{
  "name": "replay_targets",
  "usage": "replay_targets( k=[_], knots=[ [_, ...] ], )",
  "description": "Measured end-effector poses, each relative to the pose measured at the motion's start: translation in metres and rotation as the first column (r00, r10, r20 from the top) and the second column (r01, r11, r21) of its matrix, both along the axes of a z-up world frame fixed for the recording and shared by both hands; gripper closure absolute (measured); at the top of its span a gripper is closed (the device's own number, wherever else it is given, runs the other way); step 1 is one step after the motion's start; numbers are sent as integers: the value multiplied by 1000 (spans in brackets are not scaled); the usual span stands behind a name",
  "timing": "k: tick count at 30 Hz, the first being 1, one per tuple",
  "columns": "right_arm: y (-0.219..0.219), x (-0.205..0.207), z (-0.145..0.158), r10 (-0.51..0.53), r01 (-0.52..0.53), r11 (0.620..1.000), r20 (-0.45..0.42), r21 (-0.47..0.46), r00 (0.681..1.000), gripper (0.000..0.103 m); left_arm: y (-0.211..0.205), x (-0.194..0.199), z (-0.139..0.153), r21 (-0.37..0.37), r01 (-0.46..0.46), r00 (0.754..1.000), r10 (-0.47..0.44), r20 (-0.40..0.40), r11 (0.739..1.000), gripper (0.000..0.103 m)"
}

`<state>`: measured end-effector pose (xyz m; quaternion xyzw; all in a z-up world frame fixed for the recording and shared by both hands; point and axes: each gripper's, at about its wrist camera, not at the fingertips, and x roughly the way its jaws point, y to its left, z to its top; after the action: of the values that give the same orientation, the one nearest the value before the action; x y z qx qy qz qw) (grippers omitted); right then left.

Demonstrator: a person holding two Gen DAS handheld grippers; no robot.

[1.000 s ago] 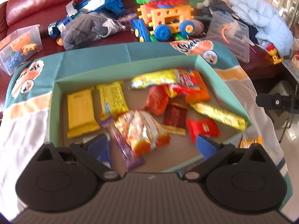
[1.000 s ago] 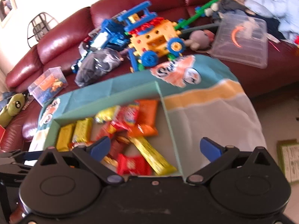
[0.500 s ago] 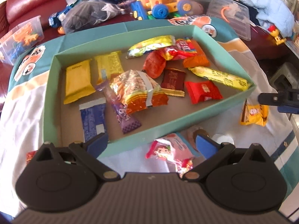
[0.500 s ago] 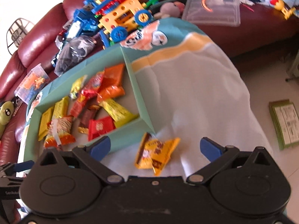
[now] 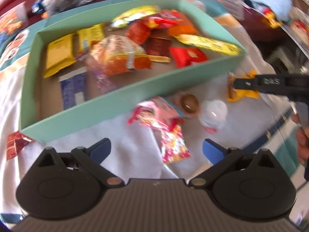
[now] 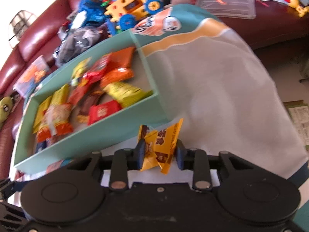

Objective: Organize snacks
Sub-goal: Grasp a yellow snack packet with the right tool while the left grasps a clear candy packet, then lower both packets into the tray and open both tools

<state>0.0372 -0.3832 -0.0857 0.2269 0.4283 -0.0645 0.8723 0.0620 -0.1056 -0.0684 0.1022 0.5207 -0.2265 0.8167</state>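
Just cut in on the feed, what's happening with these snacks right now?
The right gripper has its fingers closed on a yellow-orange snack packet lying just outside the shallow teal cardboard box, which holds most of the snacks. The left gripper hovers open over a pink-and-red candy packet on the white cloth.

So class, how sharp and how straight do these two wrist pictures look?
Left wrist: motion blur smears the teal box and its snacks; fisheye bends the edges. Right wrist: sharper near the orange packet, softer on the sofa toys, with bright window glare top left.
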Motion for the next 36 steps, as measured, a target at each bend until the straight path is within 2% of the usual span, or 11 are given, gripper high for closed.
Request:
replay_targets(
  k=[4,13,15,16,17,25,30,36],
  knots=[
    [8,-11,5,16,-16,1000,4,7,1000,73,-9,-15,1,-18,127,991,-127,-31,992,1],
    [13,-41,22,27,-28,999,20,20,999,73,-30,-44,-11,23,302,952,-300,-58,953,20],
    [12,-44,23,22,-23,999,23,28,999,73,-35,-47,-16,41,328,943,-325,-67,944,47],
    [11,-45,24,21,-22,999,24,31,999,73,-36,-51,-16,62,331,943,-328,-53,942,51],
    [10,-46,24,21,-22,999,25,33,999,73,-38,-54,-15,82,342,940,-341,-31,936,71],
    [4,-51,29,20,-22,999,42,39,999,73,-25,-46,-1,-1,272,960,-272,-64,962,72],
    [2,-49,47,30,-34,998,84,48,996,73,-11,-37,36,-72,232,973,-232,3,970,72],
    [-5,-19,81,43,-47,999,164,23,986,73,2,10,75,-137,103,991,-90,104,985,72]
  ],
)
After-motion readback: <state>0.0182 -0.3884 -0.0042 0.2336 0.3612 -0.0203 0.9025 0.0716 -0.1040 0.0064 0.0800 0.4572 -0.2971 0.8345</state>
